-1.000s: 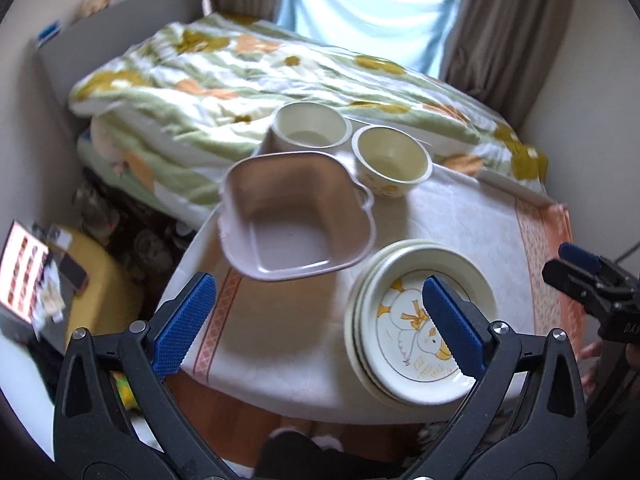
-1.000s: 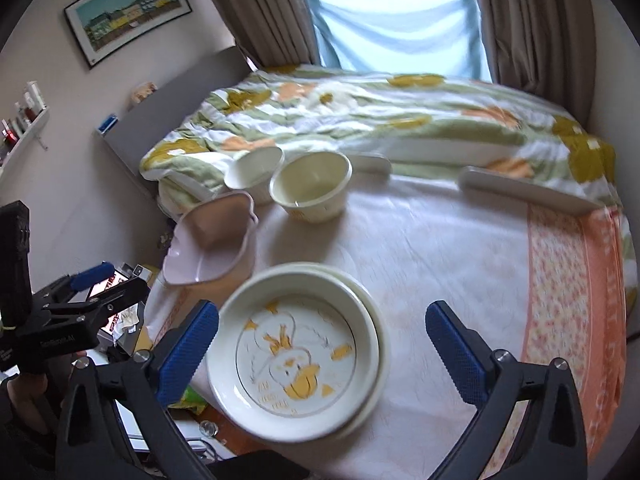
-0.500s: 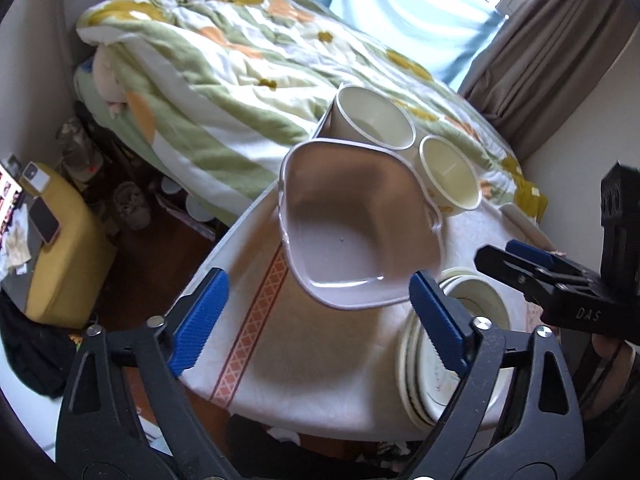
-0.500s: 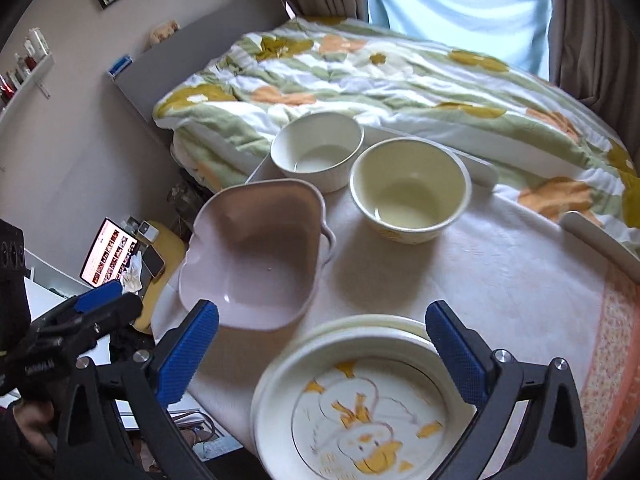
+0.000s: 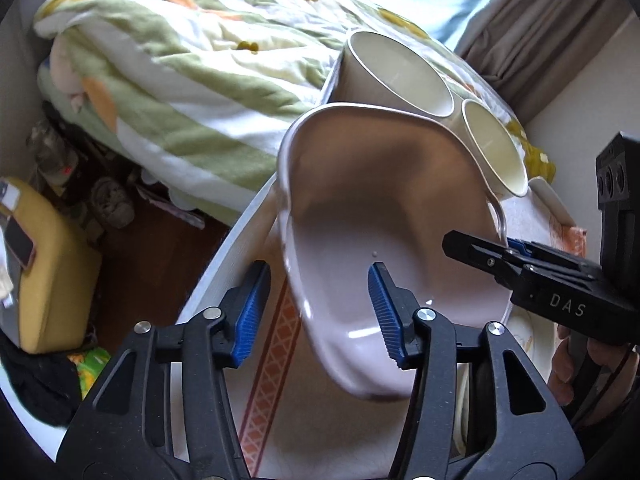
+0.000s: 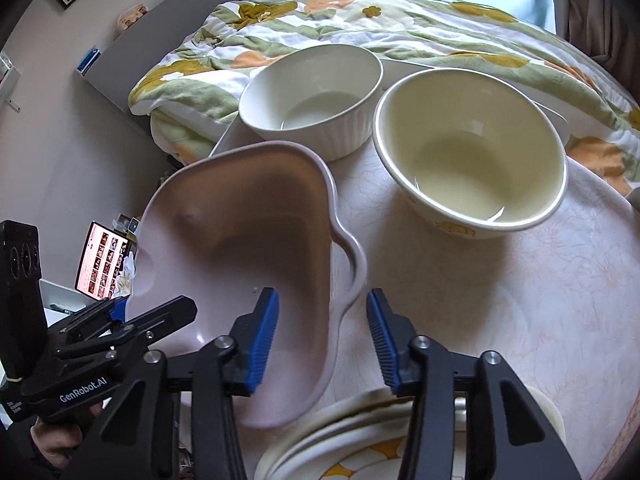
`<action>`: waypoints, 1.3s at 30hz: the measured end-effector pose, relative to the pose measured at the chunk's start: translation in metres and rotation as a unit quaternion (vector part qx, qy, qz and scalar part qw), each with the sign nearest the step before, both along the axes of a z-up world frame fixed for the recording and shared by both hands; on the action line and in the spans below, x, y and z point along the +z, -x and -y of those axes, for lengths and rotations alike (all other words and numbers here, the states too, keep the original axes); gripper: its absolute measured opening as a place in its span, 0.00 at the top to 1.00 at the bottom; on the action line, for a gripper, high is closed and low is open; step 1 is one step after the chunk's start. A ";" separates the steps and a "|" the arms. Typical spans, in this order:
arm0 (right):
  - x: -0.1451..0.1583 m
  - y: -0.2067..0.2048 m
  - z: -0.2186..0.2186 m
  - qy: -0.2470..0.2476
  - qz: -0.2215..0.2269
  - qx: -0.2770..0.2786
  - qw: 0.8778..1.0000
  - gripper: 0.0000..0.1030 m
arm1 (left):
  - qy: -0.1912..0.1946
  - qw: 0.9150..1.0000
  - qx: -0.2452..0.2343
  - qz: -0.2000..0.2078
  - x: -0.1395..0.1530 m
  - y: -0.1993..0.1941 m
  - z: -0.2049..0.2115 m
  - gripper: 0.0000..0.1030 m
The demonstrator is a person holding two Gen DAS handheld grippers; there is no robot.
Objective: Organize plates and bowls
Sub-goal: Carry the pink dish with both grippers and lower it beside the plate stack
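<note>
Between both half-open tongs (left, right), 2 opposite rims of pink dish, neither gripped.

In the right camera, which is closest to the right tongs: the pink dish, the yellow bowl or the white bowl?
1. Pink dish: its rim sits between the right tongs.
2. Yellow bowl: farther back, right.
3. White bowl: farthest, by the bed.
</note>
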State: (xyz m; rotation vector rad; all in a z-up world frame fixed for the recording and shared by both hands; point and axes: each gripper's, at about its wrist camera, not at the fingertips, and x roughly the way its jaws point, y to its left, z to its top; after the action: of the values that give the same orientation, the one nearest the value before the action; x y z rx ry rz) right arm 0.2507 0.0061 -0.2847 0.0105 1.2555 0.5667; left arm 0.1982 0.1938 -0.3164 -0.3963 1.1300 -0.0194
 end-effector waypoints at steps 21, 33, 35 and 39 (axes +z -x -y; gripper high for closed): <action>0.035 0.029 0.016 -0.023 0.064 -0.014 0.998 0.84 | -0.068 0.995 -0.052 0.042 0.052 0.008 0.025 0.86; 0.075 0.094 0.179 -0.030 0.099 -0.134 0.986 0.89 | -0.060 0.981 -0.161 0.089 0.097 0.032 0.189 0.86; 0.079 0.106 0.210 -0.021 0.102 -0.154 0.982 0.89 | -0.052 0.978 -0.183 0.088 0.096 0.036 0.223 0.86; 0.079 0.129 0.274 -0.002 0.094 -0.197 0.976 0.89 | -0.035 0.971 -0.220 0.083 0.088 0.044 0.290 0.86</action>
State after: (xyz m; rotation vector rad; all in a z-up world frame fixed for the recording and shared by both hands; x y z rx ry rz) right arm 0.1221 -0.2681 -0.2060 0.2016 1.0312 0.2198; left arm 0.1546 -0.0966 -0.2283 -0.0730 1.0308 -0.3944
